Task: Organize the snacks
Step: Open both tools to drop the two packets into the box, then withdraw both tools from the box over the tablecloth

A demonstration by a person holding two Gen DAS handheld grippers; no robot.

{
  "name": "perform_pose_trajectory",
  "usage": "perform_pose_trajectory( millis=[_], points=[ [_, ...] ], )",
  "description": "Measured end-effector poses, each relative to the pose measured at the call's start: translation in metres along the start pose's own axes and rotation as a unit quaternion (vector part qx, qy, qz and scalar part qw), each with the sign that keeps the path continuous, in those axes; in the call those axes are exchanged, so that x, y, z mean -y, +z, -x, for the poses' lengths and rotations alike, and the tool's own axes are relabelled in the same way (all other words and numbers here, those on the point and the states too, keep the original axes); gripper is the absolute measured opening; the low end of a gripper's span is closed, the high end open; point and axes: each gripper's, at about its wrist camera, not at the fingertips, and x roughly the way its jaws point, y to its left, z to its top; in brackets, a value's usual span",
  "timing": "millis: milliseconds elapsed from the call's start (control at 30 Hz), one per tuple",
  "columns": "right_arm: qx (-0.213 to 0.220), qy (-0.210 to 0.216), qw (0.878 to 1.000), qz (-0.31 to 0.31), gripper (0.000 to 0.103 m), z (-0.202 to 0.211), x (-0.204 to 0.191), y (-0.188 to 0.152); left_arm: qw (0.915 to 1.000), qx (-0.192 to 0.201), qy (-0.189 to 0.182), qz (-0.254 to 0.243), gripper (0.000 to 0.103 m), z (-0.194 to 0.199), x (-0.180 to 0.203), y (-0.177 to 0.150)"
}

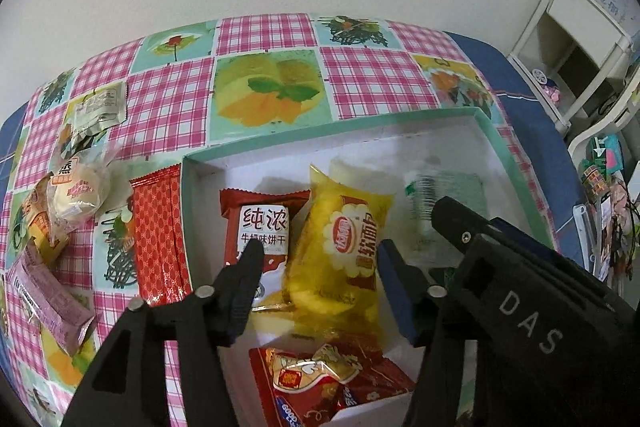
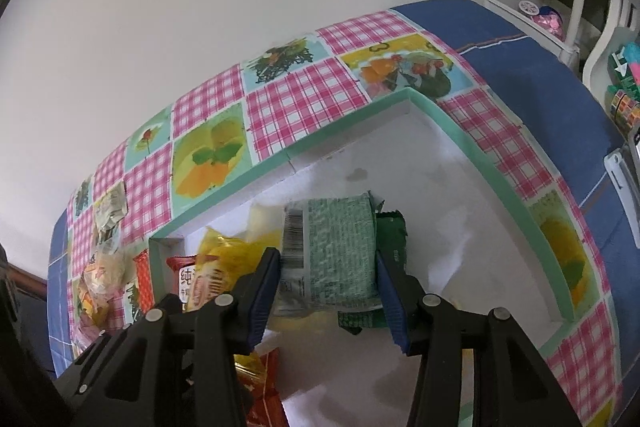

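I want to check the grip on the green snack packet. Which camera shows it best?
The right wrist view: the green snack packet fills the middle, sharp, between the right gripper fingers, over the box. In the left wrist view the packet is blurred and partly hidden behind the right gripper's black body.

A table covered by a pink-checked tablecloth (image 1: 360,83) carries a mint-rimmed white box (image 1: 516,163), with a red patterned packet (image 1: 160,235) and loose wrapped snacks (image 1: 76,195) beside it.
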Motion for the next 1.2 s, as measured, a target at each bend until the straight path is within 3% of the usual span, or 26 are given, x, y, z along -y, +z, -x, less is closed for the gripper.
perform_pose_trajectory(
  millis=[167, 500, 800, 1200],
  points=[
    [0.004, -0.001, 1.0, 0.003, 0.059, 0.016, -0.001, 0.004, 0.9999, 0.002, -0.01, 0.006, 0.074, 0.012, 0.0, 0.0],
    [0.024, -0.021, 0.999, 0.016, 0.058, 0.051, -0.001, 0.005, 0.9985, -0.011, 0.027, 0.046, 0.074, 0.032, -0.021, -0.004],
    [0.007, -0.032, 0.999, 0.03, 0.058, 0.049, -0.006, -0.009, 0.9938, -0.002, 0.057, 0.095, 0.075, 0.047, -0.064, -0.017],
    [0.0, -0.044, 0.994, 0.096, 0.058, 0.049, -0.05, -0.041, 0.9885, 0.004, 0.078, 0.129, 0.076, 0.068, -0.112, -0.036]
  ],
)
